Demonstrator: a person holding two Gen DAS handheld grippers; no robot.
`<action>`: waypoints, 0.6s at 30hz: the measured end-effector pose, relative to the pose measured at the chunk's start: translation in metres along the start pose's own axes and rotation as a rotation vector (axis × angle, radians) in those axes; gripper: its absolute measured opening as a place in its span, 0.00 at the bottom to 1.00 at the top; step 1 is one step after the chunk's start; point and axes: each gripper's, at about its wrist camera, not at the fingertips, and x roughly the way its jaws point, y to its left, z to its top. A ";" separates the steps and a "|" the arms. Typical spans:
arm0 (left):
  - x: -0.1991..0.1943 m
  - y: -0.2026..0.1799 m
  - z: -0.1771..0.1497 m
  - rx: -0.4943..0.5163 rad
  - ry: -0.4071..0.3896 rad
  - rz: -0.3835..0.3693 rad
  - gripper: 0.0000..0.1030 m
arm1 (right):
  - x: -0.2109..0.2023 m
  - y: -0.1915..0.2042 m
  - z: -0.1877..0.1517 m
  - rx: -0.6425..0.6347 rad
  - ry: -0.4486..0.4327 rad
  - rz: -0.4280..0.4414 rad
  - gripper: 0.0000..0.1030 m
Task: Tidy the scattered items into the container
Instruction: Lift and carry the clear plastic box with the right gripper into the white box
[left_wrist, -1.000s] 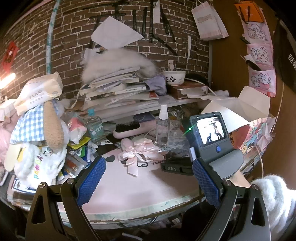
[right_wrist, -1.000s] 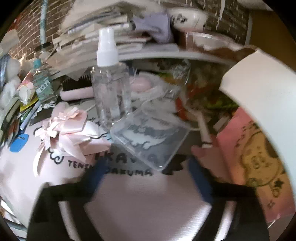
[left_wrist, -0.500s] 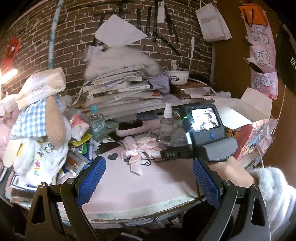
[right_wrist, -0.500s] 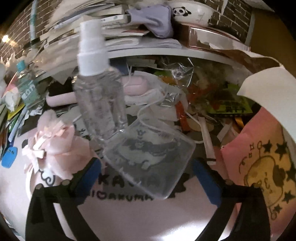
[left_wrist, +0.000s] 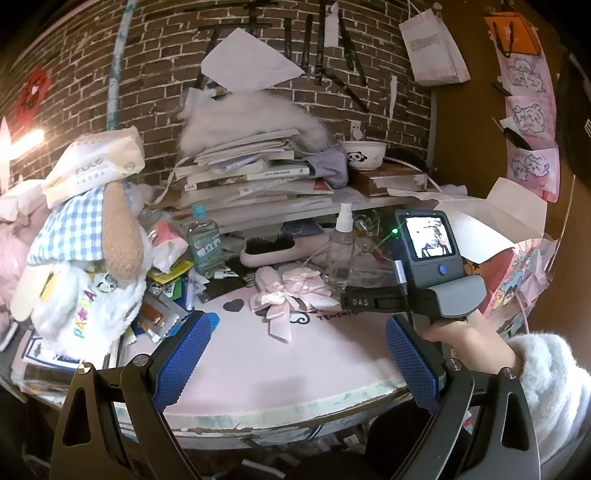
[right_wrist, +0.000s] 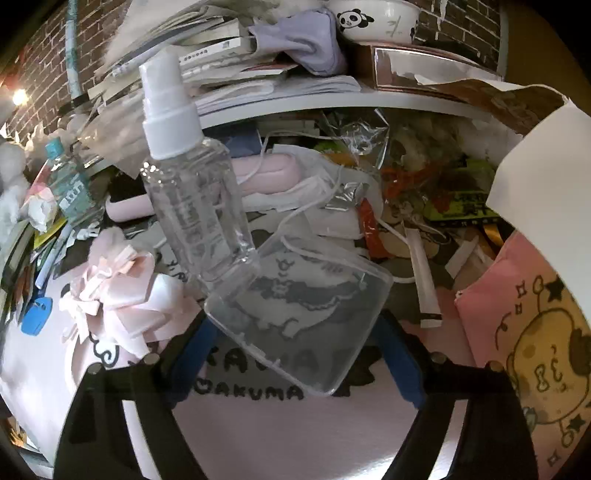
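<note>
Right gripper (right_wrist: 295, 354), blue-padded, has just been closing its jaws around the clear flat plastic case (right_wrist: 299, 314) on the pink printed table mat (right_wrist: 258, 435); pad contact cannot be confirmed. Touching the case's far-left corner stands 1 clear spray bottle with white cap (right_wrist: 192, 199), upright. Beside it lies a pink ribbon bow (right_wrist: 118, 284). Left gripper (left_wrist: 295, 365) hovers spread and empty above the mat's near edge.

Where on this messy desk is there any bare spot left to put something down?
The near half of the pink mat, bordered by the ribbon bow, the plush dog and the table's front edge. Behind the spray bottle, under the shelf, it is crowded.
</note>
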 end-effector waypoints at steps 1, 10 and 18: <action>0.000 0.001 -0.001 -0.004 -0.001 -0.001 0.92 | -0.001 0.000 0.000 -0.002 -0.001 0.001 0.81; 0.007 0.010 -0.006 -0.029 0.007 -0.007 0.92 | -0.011 0.002 -0.014 -0.047 -0.018 0.038 0.79; 0.010 0.008 -0.009 -0.024 0.019 -0.015 0.92 | -0.018 0.011 -0.026 -0.074 -0.021 0.109 0.79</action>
